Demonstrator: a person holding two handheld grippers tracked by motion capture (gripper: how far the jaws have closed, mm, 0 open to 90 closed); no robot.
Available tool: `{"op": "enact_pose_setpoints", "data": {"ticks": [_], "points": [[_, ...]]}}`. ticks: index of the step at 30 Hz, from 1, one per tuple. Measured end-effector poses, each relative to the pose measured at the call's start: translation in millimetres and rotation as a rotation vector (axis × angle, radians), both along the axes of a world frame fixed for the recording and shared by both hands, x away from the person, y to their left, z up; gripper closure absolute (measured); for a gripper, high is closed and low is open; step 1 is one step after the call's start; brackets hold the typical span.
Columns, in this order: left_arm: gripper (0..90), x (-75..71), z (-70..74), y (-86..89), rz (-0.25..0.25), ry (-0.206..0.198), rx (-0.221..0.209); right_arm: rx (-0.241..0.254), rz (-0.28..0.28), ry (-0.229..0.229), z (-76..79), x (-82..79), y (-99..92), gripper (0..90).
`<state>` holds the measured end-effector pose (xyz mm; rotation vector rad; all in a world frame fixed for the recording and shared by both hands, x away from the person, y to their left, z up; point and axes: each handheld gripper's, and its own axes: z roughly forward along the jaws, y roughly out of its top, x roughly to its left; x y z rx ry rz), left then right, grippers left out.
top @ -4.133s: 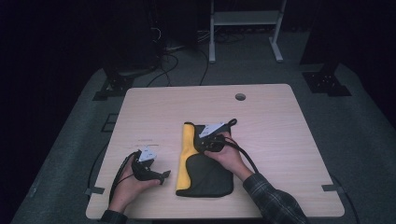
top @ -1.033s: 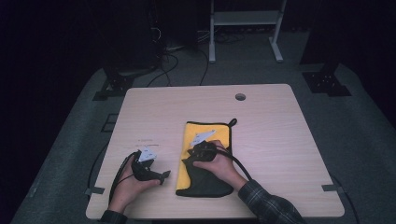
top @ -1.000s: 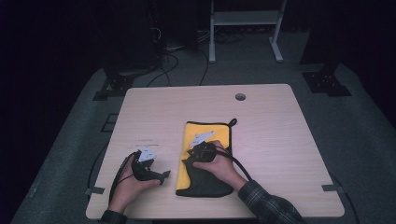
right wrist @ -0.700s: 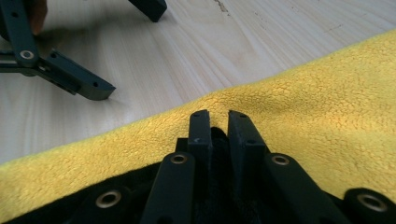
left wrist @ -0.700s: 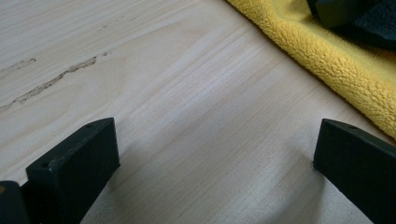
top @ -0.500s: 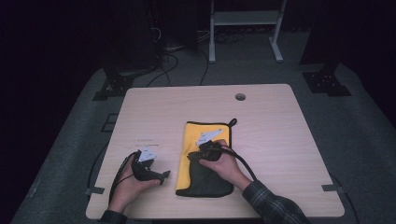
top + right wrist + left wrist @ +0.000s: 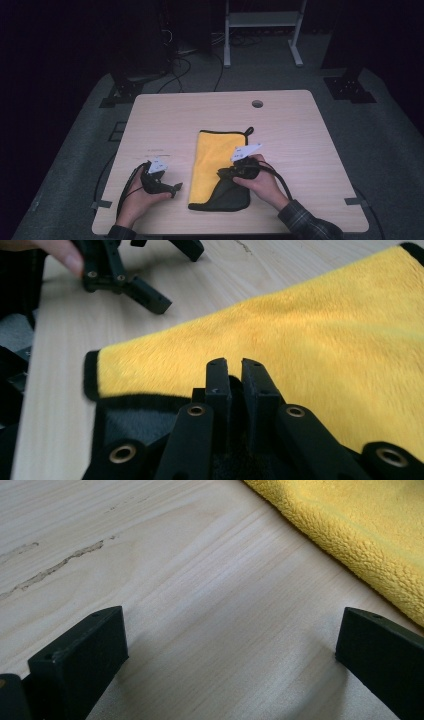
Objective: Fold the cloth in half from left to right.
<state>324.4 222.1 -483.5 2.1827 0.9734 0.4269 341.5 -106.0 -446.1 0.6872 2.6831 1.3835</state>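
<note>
Dark room, grey floor, cables and a white metal stand (image 7: 262, 20) behind a light wood table (image 7: 175, 120) with a round hole (image 7: 257, 104) near its far edge.

Cloth (image 7: 215, 165) lies flat near the table's near-middle, yellow side up, black trim, small black loop (image 7: 248, 131) at the far right corner. Near end shows the dark underside, folded up over the yellow; that dark flap sits at the near right part of the cloth.

Right gripper (image 7: 226, 173) is at that dark flap, hand wrapped round the body, white tag on top, cable trailing back toward the sleeve. In the right gripper view the 2 jaws stand almost together, a thin slit left between them, dark fabric bunched at their base; jaws pinched on the cloth edge (image 7: 165, 402), which is lifted off the yellow layer. They have just been closing, cloth between them.

Left gripper (image 7: 172, 189) rests on bare wood left of the cloth, near the front edge, well apart from the right one. In the left gripper view its jaws stand wide, nothing between them but tabletop; yellow cloth edge (image 7: 350, 540) is just beyond the right jaw, not touching.
</note>
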Motion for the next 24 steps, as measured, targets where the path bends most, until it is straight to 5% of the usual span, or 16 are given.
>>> {"op": "enact_pose_setpoints", "data": {"ticks": [8, 20, 24], "points": [[0.0, -0.2, 0.0, -0.1, 0.002, 0.000, -0.001, 0.005, 0.006, 0.027, -4.2, -24.3, -33.1, 78.2], [0.0, -0.2, -0.1, -0.2, 0.005, -0.002, -0.002, -0.049, 0.046, 0.065, -16.0, -55.5, -46.7, 72.9], [0.0, -0.3, -0.1, -0.2, 0.005, -0.002, -0.002, -0.077, 0.061, 0.041, -16.6, -68.2, -53.2, 71.5]]}}
